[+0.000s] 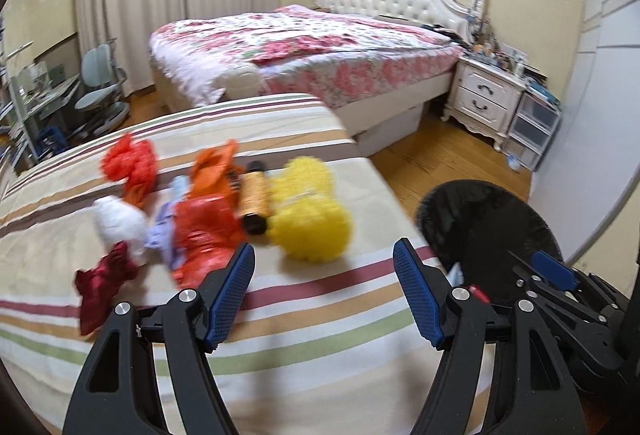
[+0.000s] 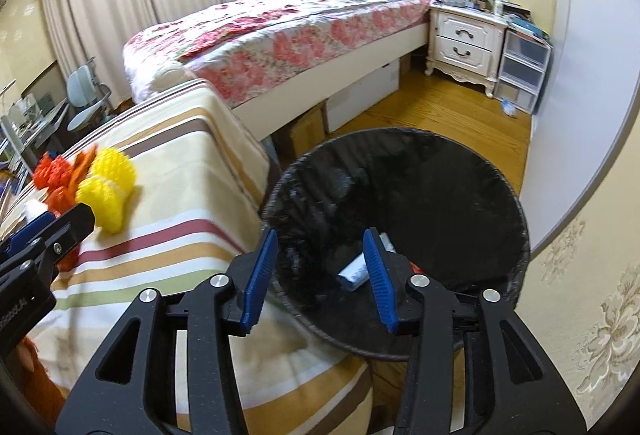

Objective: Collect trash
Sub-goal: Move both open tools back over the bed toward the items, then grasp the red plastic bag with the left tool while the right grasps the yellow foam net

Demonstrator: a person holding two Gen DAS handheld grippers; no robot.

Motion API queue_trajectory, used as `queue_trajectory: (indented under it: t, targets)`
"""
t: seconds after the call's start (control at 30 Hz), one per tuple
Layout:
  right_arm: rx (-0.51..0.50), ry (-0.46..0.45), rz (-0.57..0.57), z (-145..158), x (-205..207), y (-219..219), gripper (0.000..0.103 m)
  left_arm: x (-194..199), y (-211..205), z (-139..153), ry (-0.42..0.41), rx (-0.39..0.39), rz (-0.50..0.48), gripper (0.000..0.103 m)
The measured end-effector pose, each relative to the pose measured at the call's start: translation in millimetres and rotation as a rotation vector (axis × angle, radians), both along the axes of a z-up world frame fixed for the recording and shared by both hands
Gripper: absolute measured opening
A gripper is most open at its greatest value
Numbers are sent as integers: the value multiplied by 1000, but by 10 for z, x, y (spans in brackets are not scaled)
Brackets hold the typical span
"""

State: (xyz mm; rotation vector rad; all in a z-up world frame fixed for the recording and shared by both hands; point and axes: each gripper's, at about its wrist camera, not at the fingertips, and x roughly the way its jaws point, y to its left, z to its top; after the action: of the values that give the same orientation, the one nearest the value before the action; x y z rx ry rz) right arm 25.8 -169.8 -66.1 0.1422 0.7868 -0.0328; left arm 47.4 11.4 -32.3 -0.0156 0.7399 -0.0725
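Trash lies in a heap on the striped cloth (image 1: 320, 307): a yellow foam net (image 1: 308, 211), an orange bottle (image 1: 254, 199), a red plastic bag (image 1: 204, 235), a red net (image 1: 130, 163), a white paper ball (image 1: 118, 221) and a dark red scrap (image 1: 100, 283). My left gripper (image 1: 323, 251) stands open just short of the heap, nothing between its pads. To its right is the black-lined bin (image 2: 400, 175). My right gripper (image 2: 320, 235) hangs open over the bin's near rim, empty. A white crumpled piece (image 2: 354, 271) lies inside the bin.
The striped surface ends at an edge next to the bin. Beyond are a flowered bed (image 2: 280, 31), a white nightstand (image 2: 464, 39), plastic drawers (image 2: 520, 71) and wooden floor (image 2: 440, 107). A desk and chair (image 1: 100, 87) stand far left.
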Motion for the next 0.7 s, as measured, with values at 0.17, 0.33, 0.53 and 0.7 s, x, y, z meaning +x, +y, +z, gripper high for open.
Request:
queue_trajectory:
  t: [0.17, 0.33, 0.53, 0.7]
  targets:
    - [-3, 2, 69, 27, -26, 322, 46, -86, 362, -23, 2, -2, 89, 70]
    - [-16, 15, 138, 1, -11, 616, 46, -74, 590, -89, 25, -8, 125, 69]
    - [-44, 24, 175, -2, 8, 831, 47, 24, 584, -177, 67, 0, 89, 41]
    - [-50, 30, 203, 4, 43, 941, 50, 2, 585, -206, 70, -12, 66, 36]
